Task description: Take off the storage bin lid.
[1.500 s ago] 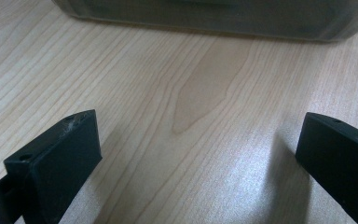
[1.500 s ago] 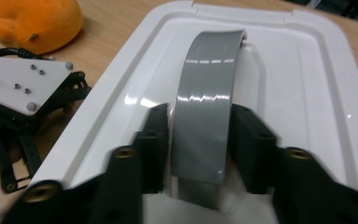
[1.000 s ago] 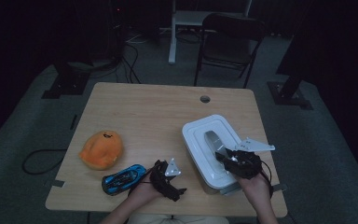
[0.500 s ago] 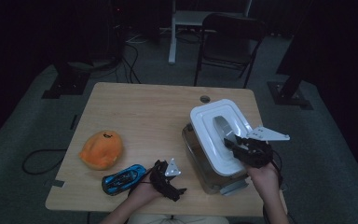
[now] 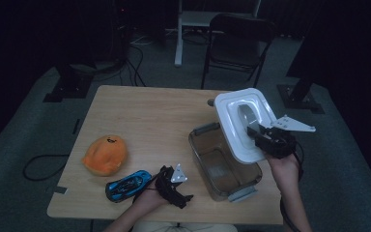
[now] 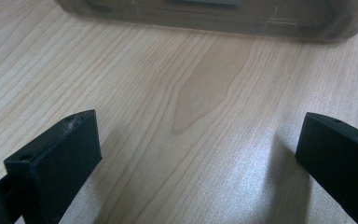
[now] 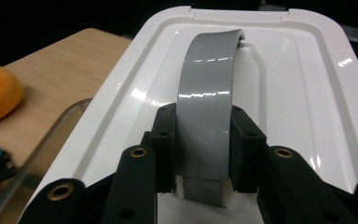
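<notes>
My right gripper is shut on the grey handle of a white box lid, which hangs tilted above the right side of the clear plastic box. In the right gripper view both pads press the handle's sides, with the lid spreading out beyond them. The box stands open with nothing inside. My left gripper rests low near the table's front edge, just left of the box, its jaws wide apart over bare wood. In the left gripper view the box wall runs along the top.
An orange plush toy lies at the table's left, and a blue toy car sits beside my left hand. A folding chair stands beyond the far edge of the wooden table. Grey latches stick out at the box's near end.
My right gripper has lifted the white lid off the box and carried it up and to the right, uncovering the box. The left gripper has stayed put.
</notes>
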A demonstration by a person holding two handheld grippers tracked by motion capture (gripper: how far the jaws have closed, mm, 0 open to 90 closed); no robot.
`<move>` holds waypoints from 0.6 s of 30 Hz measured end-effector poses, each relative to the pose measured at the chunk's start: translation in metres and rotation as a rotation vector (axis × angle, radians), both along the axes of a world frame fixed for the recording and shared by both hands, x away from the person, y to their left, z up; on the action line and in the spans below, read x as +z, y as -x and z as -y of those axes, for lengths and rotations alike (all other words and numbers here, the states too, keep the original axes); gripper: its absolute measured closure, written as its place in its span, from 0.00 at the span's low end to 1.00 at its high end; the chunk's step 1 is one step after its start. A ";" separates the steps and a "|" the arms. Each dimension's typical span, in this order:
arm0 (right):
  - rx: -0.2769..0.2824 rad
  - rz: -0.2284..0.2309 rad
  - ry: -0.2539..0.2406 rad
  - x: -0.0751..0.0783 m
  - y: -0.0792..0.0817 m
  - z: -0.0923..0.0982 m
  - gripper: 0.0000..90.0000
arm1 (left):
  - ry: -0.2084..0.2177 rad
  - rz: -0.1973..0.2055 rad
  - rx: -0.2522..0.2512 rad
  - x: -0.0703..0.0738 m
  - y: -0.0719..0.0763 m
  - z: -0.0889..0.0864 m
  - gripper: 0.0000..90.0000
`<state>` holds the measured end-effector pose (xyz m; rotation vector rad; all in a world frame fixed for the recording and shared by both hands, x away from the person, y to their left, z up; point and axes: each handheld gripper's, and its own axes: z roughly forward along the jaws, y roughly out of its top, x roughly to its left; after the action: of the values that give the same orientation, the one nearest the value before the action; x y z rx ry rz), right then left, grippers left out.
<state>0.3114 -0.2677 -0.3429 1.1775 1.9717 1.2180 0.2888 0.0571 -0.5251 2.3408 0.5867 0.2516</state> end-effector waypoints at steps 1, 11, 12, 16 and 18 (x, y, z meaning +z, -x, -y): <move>-0.006 0.005 -0.006 0.000 -0.003 0.003 0.75 | 0.000 0.000 0.000 0.000 0.000 0.000 0.01; -0.106 0.007 -0.009 -0.009 -0.030 0.032 0.75 | 0.000 0.000 -0.001 0.000 0.000 0.000 0.01; -0.114 0.009 -0.005 -0.011 -0.033 0.035 0.75 | 0.000 0.003 -0.001 0.000 0.000 0.000 0.01; -0.148 -0.007 -0.003 -0.023 -0.045 0.046 0.75 | 0.000 0.002 0.000 0.000 0.000 0.000 0.01; -0.159 -0.018 -0.003 -0.029 -0.050 0.049 0.75 | -0.001 0.002 -0.001 0.000 0.000 0.000 0.01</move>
<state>0.3613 -0.3168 -0.3718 1.3233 1.8502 1.1338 0.2890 0.0571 -0.5252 2.3411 0.5849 0.2543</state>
